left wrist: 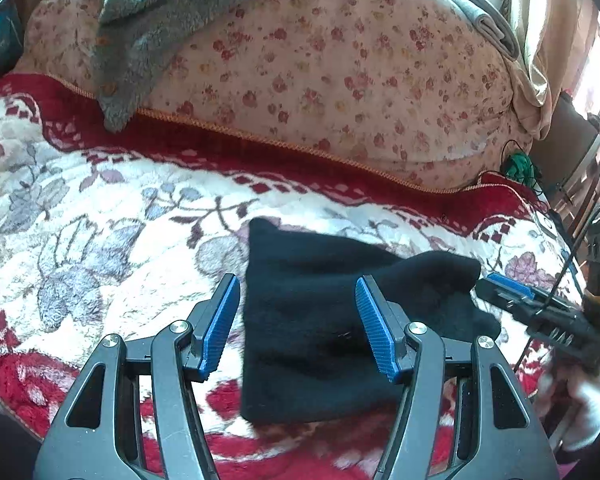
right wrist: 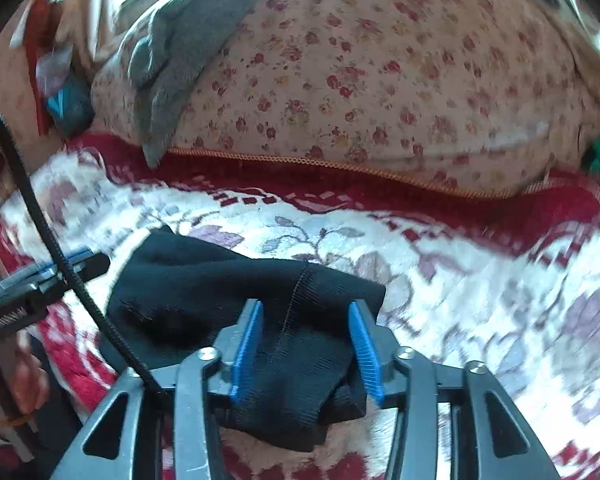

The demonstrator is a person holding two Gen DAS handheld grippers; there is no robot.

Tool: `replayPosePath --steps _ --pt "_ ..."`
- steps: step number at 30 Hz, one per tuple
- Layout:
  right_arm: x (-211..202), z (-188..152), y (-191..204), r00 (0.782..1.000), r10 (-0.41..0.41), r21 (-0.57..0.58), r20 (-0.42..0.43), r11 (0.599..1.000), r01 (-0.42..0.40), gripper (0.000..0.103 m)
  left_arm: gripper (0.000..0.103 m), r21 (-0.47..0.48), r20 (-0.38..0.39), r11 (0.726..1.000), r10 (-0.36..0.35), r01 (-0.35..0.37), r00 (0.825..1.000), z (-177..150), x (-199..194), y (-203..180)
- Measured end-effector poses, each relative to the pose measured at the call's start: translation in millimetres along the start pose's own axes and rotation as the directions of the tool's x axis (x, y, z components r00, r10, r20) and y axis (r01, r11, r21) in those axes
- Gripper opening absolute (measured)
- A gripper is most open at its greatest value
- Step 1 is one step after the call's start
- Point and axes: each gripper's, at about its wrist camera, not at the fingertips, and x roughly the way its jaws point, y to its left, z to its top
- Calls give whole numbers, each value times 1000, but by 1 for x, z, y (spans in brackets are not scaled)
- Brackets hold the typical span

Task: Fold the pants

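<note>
I see the black pants (left wrist: 320,320) bunched on the flowered blanket (left wrist: 100,220). My left gripper (left wrist: 298,326) and right gripper (right wrist: 308,346) both stand wide, holding nothing. The loose top fold could slump open once I pull away.

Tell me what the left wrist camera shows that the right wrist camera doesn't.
Only the left view shows the pants' far left corner and left edge lying flat. Only the right view shows a stitched seam running between the right gripper's open jaws, pads clear of the cloth. Both show the black pants bunched on the floral blanket below the flowered bedding, and both grippers.
</note>
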Motion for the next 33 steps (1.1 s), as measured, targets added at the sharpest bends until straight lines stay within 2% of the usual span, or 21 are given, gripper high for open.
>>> replayPosePath --steps 2,4,8,11,13,16,18,20,21,23,25,27,28,29,31,33 --pt "1 -4 -14 998 67 79 -3 995 -67 52 68 -16 -30 1000 -15 15 999 -1 5 9" --pt "7 -12 -29 993 118 155 -15 981 -114 53 68 -49 -71 998 -36 32 997 -3 12 20" --pt "18 -26 -45 984 170 232 -44 960 -156 53 68 -89 -119 995 -63 52 991 -7 26 30" --pt "30 -35 -57 952 307 327 -17 901 -285 64 68 -100 -147 993 -76 61 986 -10 38 30" --pt "39 -38 -62 934 358 372 -8 868 -329 68 68 -92 -150 993 -86 73 985 -12 45 28" --pt "51 -42 -68 928 372 408 -26 851 -329 69 74 -97 -158 991 -105 90 982 -11 53 28" --pt "67 -46 -73 903 427 464 -51 810 -357 69 81 -113 -167 988 -121 103 978 -10 60 29" --pt "69 -47 -74 898 440 469 -19 797 -381 74 82 -136 -185 984 -143 119 972 -10 70 30" --pt "70 -47 -73 891 453 459 -12 794 -398 80 82 -144 -191 982 -152 125 970 -10 74 30" --pt "70 -43 -66 897 441 407 -29 825 -392 80 86 -147 -177 980 -162 137 971 -11 78 29" --pt "68 -40 -53 917 396 311 -51 878 -362 73 85 -114 -154 984 -151 134 976 -11 80 23" --pt "67 -40 -49 921 386 283 -43 889 -359 62 57 -85 -150 986 -155 143 977 -12 80 17" --pt "67 -38 -50 913 406 290 -35 879 -379 52 54 -69 -153 988 -148 139 977 -12 78 13" --pt "66 -37 -49 902 431 299 -25 864 -404 49 47 -51 -143 991 -133 127 981 -12 75 10" --pt "61 -33 -44 906 423 262 -19 877 -403 44 38 -32 -132 992 -123 120 984 -11 70 9" --pt "57 -30 -38 907 420 245 -15 881 -404 43 34 -42 -127 991 -132 128 983 -8 63 12"
